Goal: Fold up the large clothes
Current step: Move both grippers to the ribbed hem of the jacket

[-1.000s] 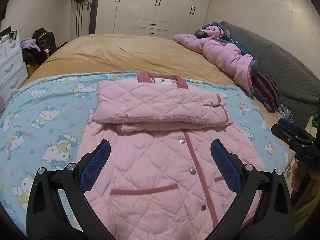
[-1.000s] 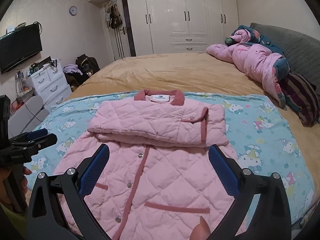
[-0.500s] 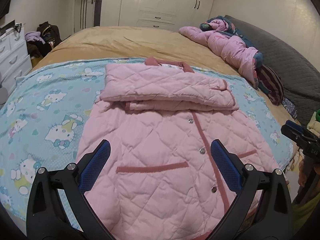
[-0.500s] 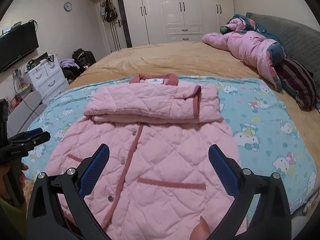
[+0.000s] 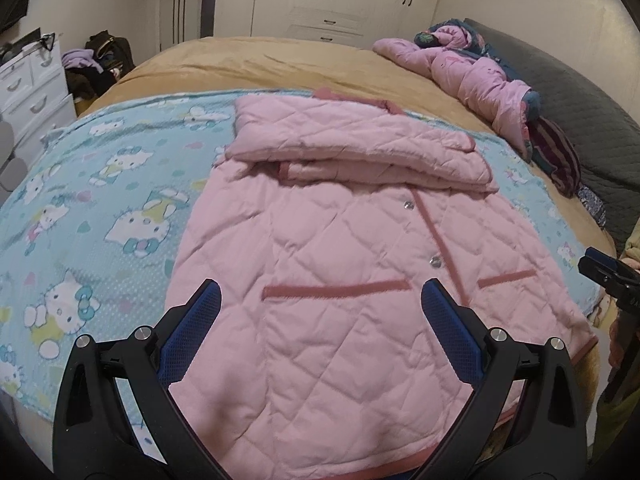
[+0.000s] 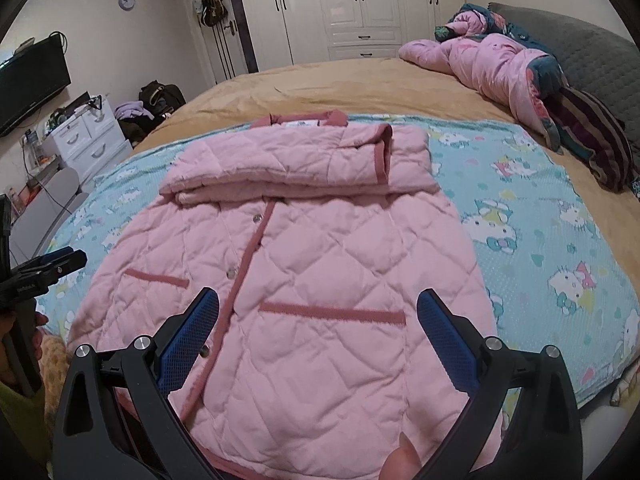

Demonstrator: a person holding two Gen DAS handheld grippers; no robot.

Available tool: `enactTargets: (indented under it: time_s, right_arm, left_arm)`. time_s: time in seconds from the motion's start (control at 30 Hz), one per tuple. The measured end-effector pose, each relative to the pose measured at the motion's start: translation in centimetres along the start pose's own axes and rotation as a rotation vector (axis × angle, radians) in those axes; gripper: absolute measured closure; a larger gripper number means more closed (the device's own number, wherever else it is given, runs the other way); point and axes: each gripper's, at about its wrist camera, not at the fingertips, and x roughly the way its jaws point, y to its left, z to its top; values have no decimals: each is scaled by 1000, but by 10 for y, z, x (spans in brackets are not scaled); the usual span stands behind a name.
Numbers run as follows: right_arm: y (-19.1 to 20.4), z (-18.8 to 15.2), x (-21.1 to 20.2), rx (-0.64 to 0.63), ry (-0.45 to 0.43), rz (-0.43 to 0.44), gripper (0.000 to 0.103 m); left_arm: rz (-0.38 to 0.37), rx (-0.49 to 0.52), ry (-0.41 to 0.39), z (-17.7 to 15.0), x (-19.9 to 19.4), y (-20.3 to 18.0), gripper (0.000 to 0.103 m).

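Note:
A pink quilted jacket (image 5: 340, 240) lies front up on a blue cartoon-cat blanket (image 5: 100, 208), its sleeves folded across the chest under the collar. It also shows in the right wrist view (image 6: 304, 248). My left gripper (image 5: 320, 308) is open and empty, hovering over the jacket's lower left part near the hem. My right gripper (image 6: 318, 316) is open and empty over the lower right part. Each gripper shows at the edge of the other's view: the right gripper (image 5: 608, 272), the left gripper (image 6: 44, 268).
The blanket lies on a tan bed (image 6: 340, 80). A pink puffy coat (image 6: 492, 64) and a striped cloth (image 6: 596, 136) lie at the far right by a grey headboard (image 6: 592, 52). A white drawer chest (image 6: 84, 140), bags and white wardrobes (image 6: 360, 4) stand beyond.
Both grippers have moved down and closer to the jacket's lower half, still open. The jacket has not moved.

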Motion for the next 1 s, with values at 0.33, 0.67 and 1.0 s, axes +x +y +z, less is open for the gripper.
enactTargets:
  time_s: [0.33,0.67,1.0]
  right_arm:
    - [-23,-30,9,13,65,-52,4]
    - [-53,-52,10,53,107,-110,4]
    - [-77,-66,4,77,142,-147,4]
  left_arm:
    - [70,-26,56,-24,11,29,9]
    - [116,-41,105,-44,19,50,9]
    - [113,-61,172,-66,29,67,9]
